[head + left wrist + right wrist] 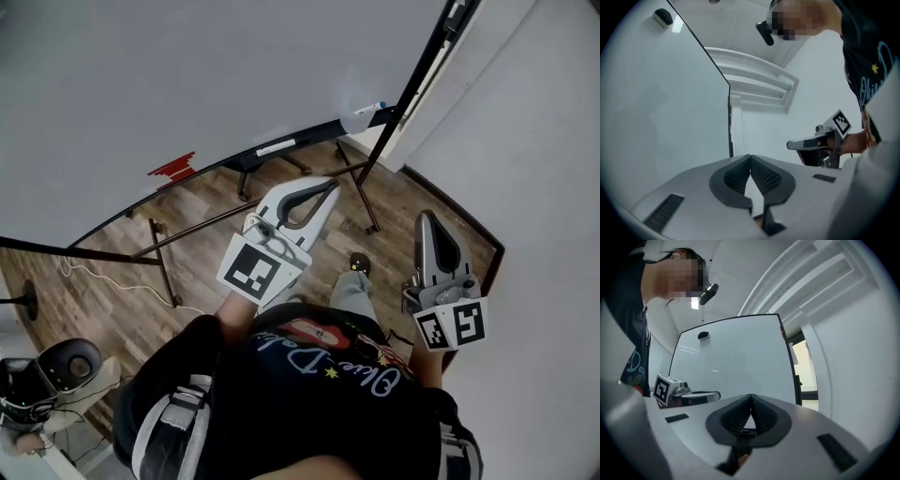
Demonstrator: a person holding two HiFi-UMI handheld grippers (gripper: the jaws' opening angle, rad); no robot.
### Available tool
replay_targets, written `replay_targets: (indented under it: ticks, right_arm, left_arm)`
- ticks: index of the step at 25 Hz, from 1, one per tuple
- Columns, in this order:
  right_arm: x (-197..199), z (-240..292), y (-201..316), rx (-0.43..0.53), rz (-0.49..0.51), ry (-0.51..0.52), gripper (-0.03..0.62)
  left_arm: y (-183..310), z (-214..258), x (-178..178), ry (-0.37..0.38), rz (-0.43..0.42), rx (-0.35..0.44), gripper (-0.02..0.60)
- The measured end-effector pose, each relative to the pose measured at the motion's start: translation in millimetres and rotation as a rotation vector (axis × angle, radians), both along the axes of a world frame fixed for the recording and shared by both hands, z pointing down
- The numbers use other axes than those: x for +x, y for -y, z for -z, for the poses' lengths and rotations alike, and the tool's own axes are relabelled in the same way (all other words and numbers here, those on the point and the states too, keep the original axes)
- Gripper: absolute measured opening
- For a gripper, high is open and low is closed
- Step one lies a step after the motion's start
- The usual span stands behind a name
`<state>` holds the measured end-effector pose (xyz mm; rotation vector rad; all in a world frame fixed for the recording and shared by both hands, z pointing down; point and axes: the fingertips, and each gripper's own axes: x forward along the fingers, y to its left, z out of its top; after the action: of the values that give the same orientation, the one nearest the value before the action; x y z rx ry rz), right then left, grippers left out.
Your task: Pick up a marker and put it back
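Observation:
A whiteboard point(206, 75) fills the top of the head view, and its tray runs along the lower edge. On the tray lie a marker with a blue cap point(368, 109), a white marker point(275, 147) and a red object point(173, 169). My left gripper point(330, 187) is held below the tray with its jaws shut and empty. My right gripper point(427, 217) hangs further right, also shut on nothing. In the left gripper view the fingertips point(750, 157) touch. In the right gripper view the right gripper point(750, 396) points up at the board with its tips together.
The board's dark stand legs point(361, 192) spread over the wooden floor point(112, 253). A white cable point(94, 277) lies at left and a chair point(56, 370) stands at bottom left. A white wall point(544, 141) is at right. A dark eraser point(703, 335) sticks to the board.

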<state>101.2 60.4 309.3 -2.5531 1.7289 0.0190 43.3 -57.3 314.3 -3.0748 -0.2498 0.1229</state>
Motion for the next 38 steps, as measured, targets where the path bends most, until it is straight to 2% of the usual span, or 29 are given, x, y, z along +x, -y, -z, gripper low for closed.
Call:
replay_targets:
  ticks: [13,21,25,30,38]
  right_arm:
    - [110.6,-8.6,41.5,0.018,0.220,0.027,0.000]
    - [165.3,-13.0,66.0,0.009,0.373,0.028,0.000]
    - [182.2,-16.5,69.7,0.012,0.429,0.032,0.000]
    - [200.2,-23.1,78.6,0.001,0.511,0.034,0.000]
    - [202.9,-41.0,98.0,-0.024,0.620,0.049,0.002]
  left_arm:
    - [20.8,-2.4,78.4,0.053,0.225,0.040,0.003]
    - [29.7,3.6,128.4,0.058,0.354,0.100,0.004]
    - [26.2,3.8,143.3,0.059,0.411,0.127,0.003]
    - [21.1,2.2,153.9,0.058,0.492,0.113,0.003]
    - [19.8,-6.9,153.2,0.079,0.591,0.106,0.003]
